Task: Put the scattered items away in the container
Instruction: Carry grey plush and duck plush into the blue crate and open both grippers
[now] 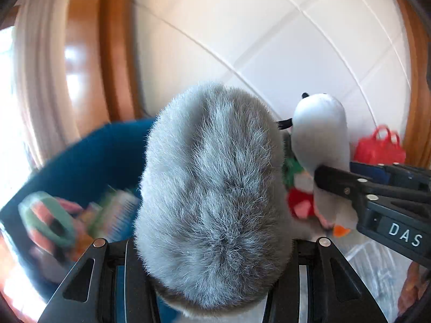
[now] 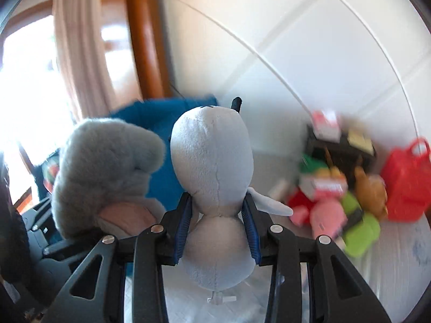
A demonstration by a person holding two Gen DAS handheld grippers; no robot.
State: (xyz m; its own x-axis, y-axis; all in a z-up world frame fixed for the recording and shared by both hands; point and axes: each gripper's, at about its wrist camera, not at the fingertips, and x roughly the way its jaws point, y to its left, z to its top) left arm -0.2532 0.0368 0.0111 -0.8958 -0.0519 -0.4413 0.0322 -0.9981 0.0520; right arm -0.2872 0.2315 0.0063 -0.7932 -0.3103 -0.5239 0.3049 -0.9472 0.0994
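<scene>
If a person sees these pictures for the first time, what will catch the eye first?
Two soft toys fill the middle: a fluffy grey plush clamped in the left gripper, and a pale blue plush bird pinched in the right gripper. Behind them is a blue container; to the right, a red basket.

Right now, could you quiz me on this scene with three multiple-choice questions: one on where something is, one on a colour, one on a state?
1. Where is the red basket?
A. right of the toy pile
B. inside the blue container
C. held by a tool

2. What colour is the fluffy plush in the left tool?
A. green
B. grey
C. red

3. What is the right tool doing?
A. standing open and bare
B. gripping the pale blue plush
C. holding a book

Answers: 1 A, it stands beside the pile near the wall. 2 B, grey fur fills the left view. 3 B, its pads pinch the plush's neck.
</scene>
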